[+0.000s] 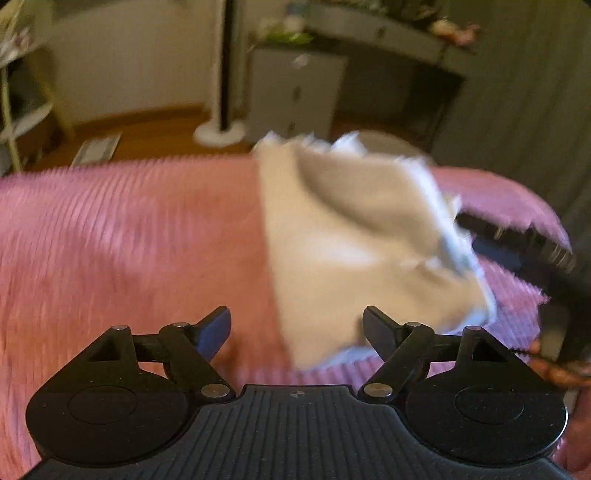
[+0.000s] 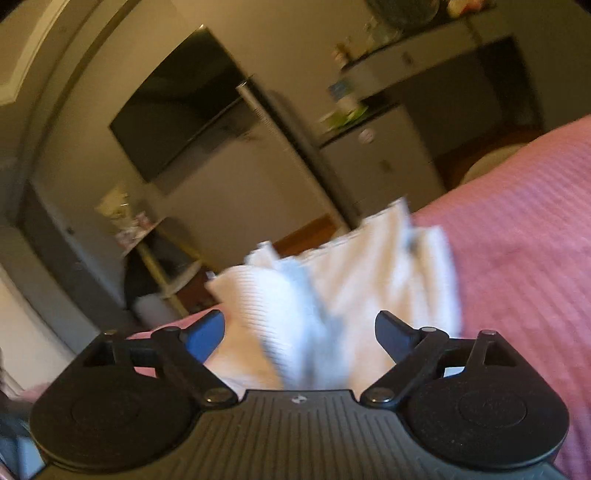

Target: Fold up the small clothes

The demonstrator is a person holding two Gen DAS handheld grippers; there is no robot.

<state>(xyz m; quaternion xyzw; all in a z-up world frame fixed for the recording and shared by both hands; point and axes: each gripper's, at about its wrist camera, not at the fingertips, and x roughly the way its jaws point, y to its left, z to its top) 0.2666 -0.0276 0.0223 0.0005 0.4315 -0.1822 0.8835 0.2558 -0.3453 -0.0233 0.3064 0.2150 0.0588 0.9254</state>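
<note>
A small white cloth [image 1: 354,236] lies crumpled on the pink ribbed bedspread [image 1: 129,240], blurred by motion. My left gripper [image 1: 297,328] is open just in front of the cloth's near corner, which lies between its fingers. The right gripper's black body [image 1: 517,240] shows at the cloth's right edge in the left wrist view. In the right wrist view the cloth [image 2: 332,291] bunches up between the spread fingers of my right gripper [image 2: 301,332], which is open. Whether either gripper touches the cloth is unclear.
The bedspread [image 2: 524,258] ends at a far edge with a wooden floor beyond. A white lamp base [image 1: 219,133], a grey cabinet [image 1: 295,92], a desk [image 1: 388,33] and a shelf unit [image 1: 22,110] stand beyond the bed.
</note>
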